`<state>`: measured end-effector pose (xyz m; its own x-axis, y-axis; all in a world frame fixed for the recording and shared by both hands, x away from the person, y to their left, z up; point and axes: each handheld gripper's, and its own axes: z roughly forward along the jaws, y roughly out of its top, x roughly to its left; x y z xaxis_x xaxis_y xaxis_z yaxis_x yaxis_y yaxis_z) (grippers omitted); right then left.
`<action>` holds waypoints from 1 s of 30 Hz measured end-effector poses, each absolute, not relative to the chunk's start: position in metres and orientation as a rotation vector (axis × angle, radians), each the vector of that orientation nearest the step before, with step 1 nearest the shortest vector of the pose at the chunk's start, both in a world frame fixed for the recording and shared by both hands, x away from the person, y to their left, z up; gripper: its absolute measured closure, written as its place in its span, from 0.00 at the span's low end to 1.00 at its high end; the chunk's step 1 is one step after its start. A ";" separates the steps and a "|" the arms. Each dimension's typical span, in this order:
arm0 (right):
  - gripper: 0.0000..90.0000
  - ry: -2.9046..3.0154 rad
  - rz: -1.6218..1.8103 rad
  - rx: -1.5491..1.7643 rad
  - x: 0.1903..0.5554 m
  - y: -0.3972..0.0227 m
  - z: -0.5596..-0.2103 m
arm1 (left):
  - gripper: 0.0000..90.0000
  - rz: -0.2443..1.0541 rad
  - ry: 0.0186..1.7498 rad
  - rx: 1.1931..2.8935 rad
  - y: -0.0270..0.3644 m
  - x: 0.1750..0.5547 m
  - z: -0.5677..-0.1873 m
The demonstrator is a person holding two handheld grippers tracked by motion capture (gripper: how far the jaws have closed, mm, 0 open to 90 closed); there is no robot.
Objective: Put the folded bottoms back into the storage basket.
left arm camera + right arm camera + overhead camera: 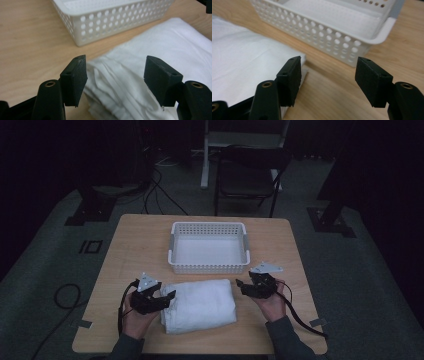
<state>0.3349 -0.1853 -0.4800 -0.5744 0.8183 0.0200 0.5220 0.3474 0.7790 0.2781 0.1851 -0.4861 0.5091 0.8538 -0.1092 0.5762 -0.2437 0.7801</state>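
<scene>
Both hand-held grippers sit low over the wooden tabletop (130, 245), one at each short end of a folded white cloth towel (200, 305). Seen from the high view, the left hand-held gripper (170, 296) points at the towel's left end and the right hand-held gripper (240, 284) at its right end, each carried in one of the person's hands, with a black cable trailing back from each.

Along the left hand-held gripper's own black jaws, the left gripper view gives what the high view cannot: the jaws stand apart at a middling width, and the stacked, layered edge of the towel (140, 82) lies between and just ahead of them, the pads clear of the cloth. Beyond the jaws stands a white perforated plastic basket (105, 22), just past the towel.

In the right gripper view the jaws also stand parted at a middling width, with bare wood between them. The towel's corner (244, 62) lies just beside the left-hand jaw in that picture; whether that jaw touches the cloth cannot be told. The basket's rounded corner (362, 40) rises close ahead.

Only the high view takes in the whole basket (209, 267), which sits just beyond the towel, between the two hand-held grippers and farther from the person.
</scene>
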 end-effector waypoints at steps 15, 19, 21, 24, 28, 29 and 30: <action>0.41 2.375 1.098 1.140 0.319 -0.161 -0.502 | 0.41 0.432 1.199 2.014 0.183 0.268 -0.509; 0.41 2.401 1.064 1.141 0.321 -0.157 -0.509 | 0.41 0.425 1.209 2.011 0.182 0.272 -0.514; 0.41 2.409 1.046 1.143 0.322 -0.156 -0.512 | 0.41 0.418 1.209 2.008 0.181 0.275 -0.516; 0.41 2.409 1.019 1.150 0.325 -0.155 -0.515 | 0.41 0.404 1.192 2.012 0.180 0.280 -0.518; 0.42 2.408 0.994 1.170 0.327 -0.156 -0.518 | 0.41 0.375 1.183 1.999 0.178 0.291 -0.521; 0.42 2.408 0.996 1.178 0.329 -0.158 -0.519 | 0.41 0.380 1.184 1.998 0.177 0.292 -0.521; 0.41 2.405 0.999 1.184 0.329 -0.158 -0.519 | 0.41 0.391 1.182 1.999 0.175 0.294 -0.522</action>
<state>0.3293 -0.1583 -0.5194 -0.6252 0.7788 0.0505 0.5855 0.4252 0.6902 0.2937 0.1746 -0.5217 0.5230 0.8446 -0.1147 0.6096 -0.2766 0.7429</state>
